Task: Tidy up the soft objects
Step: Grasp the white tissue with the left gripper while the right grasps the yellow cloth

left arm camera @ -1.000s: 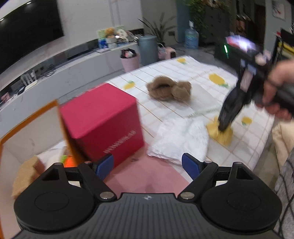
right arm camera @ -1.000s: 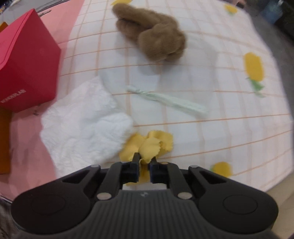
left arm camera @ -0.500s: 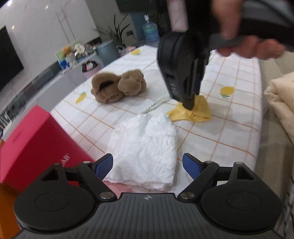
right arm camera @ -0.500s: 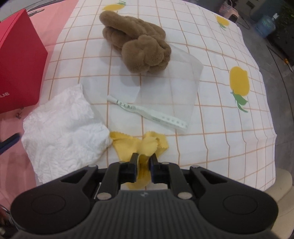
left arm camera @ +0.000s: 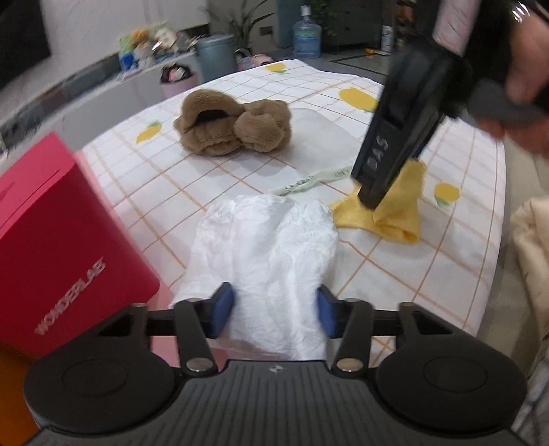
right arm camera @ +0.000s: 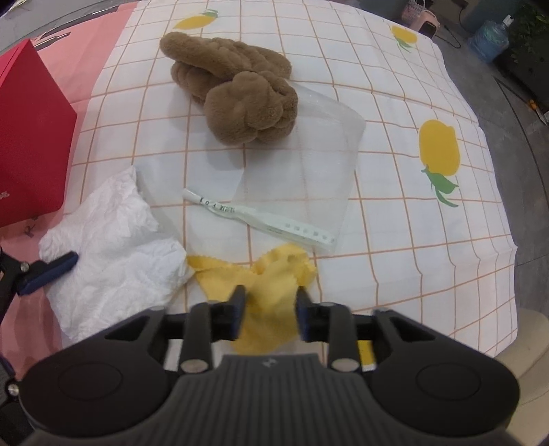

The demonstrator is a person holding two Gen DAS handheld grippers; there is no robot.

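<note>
With the left hand-held gripper (left arm camera: 272,310) closing astride the near edge of the white crumpled cloth (left arm camera: 264,250) on the surface, pinch deep into 1 fold (the right hand-held gripper (right arm camera: 269,314) is opening, releasing the yellow cloth (right arm camera: 271,274)).

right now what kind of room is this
Probably a home living room: a checked tablecloth with yellow fruit prints covers the table, with a leafy houseplant, a blue water jug and a grey lidded bin behind.

Brown plush (right arm camera: 236,103); yellow cloth (right arm camera: 271,291); white crumpled cloth (left arm camera: 264,254); red box (left arm camera: 58,247).
</note>
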